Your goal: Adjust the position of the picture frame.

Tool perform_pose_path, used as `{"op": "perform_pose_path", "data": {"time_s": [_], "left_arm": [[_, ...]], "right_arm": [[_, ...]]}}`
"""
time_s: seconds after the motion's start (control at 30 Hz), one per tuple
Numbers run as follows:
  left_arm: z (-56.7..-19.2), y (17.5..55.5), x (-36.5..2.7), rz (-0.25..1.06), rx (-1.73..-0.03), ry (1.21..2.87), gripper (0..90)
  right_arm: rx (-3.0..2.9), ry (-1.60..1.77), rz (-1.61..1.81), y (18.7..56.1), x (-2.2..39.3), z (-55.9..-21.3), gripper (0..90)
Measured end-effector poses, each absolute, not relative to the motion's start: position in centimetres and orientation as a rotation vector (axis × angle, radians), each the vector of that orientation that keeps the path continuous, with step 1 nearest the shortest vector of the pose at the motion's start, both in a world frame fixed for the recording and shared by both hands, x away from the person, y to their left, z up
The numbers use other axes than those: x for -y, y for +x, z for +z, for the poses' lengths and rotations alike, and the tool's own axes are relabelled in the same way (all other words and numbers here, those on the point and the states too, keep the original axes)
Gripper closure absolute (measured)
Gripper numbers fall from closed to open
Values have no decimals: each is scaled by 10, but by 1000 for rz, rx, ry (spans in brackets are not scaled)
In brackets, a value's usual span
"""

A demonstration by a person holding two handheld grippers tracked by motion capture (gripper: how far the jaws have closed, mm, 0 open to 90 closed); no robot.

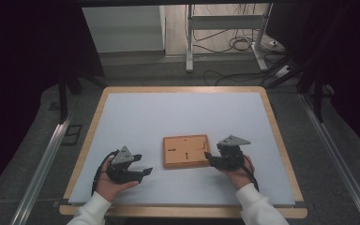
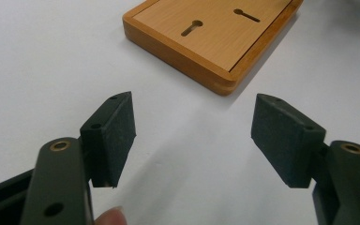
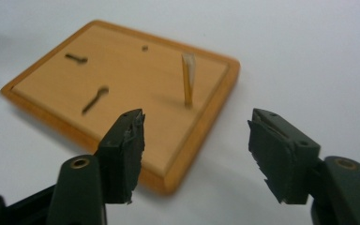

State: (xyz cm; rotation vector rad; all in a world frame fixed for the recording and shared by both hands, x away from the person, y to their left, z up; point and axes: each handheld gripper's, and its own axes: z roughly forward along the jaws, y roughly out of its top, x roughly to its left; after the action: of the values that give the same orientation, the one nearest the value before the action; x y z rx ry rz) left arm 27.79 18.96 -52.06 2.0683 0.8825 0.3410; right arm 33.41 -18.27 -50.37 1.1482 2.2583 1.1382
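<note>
Right gripper (image 3: 197, 157) fingers spread, grasping nothing, beside the wooden board (image 1: 186, 151) lying flat mid-tabletop (image 1: 136, 117) — thin peg (image 3: 187, 79) upright in it. Left gripper (image 1: 138, 172) released too — board best approached square, peg left unknocked.

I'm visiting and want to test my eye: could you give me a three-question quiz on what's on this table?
1. True or false: the right gripper is clamped on the wooden board.
2. What stands upright on the board?
a) a thin wooden peg
b) a cup
c) a screw
3. Which gripper is closer to the board, going by the high view: the right or the left gripper?

Key:
1. False; its jaws stand open with nothing between them.
2. a
3. The right one, at the board's edge.
</note>
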Motion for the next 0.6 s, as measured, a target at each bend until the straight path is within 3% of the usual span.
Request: {"op": "perform_pose_path", "data": {"time_s": [0.3,0.6], "left_arm": [[-520,284,-185,360,-887,2079,304],[-518,293,-184,368,-903,2070,310]], "right_arm": [[-2244,1159,1142,298,223,-509,320],[-2245,1143,1155,286,229,-507,295]]}}
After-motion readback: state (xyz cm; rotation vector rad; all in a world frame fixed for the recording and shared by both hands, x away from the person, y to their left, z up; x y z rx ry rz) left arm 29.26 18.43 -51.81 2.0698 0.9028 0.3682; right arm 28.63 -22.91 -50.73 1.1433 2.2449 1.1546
